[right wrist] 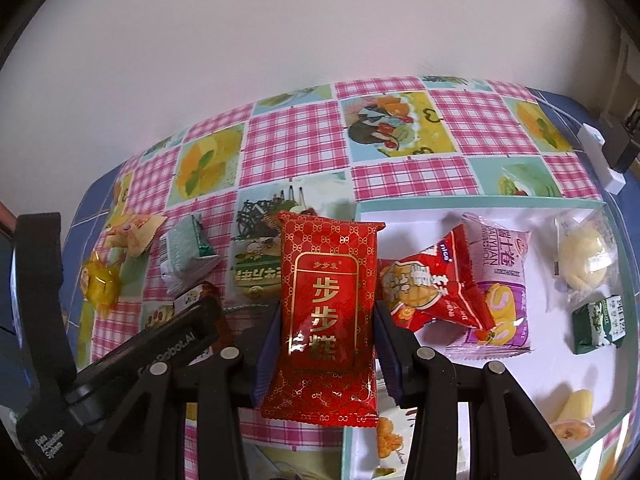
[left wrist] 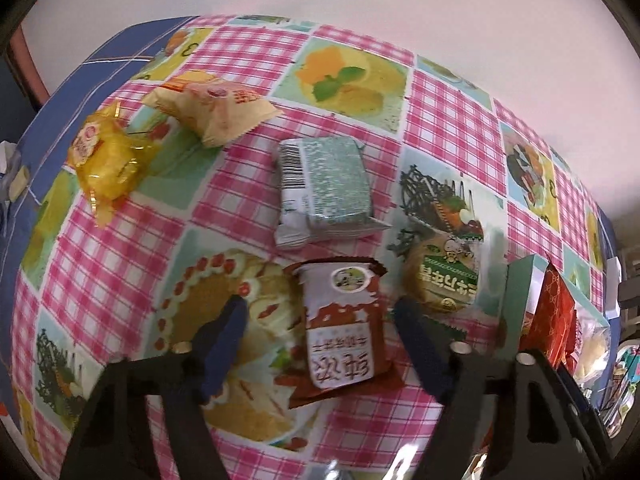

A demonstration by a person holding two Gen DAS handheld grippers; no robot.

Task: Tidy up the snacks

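While right gripper (right wrist: 325, 344) clamps red 步步糕 packet (right wrist: 326, 320) | left gripper (left wrist: 320, 344) spread, straddling brown packet (left wrist: 344, 332).

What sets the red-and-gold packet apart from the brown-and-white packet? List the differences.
1. The red-and-gold packet is clamped between the right gripper fingers; the brown-and-white packet lies on the tablecloth between the open left gripper fingers.
2. The red one carries gold lettering on a patterned wrapper; the brown one has a white panel with dark characters.
Both are sealed, oblong snack packets.
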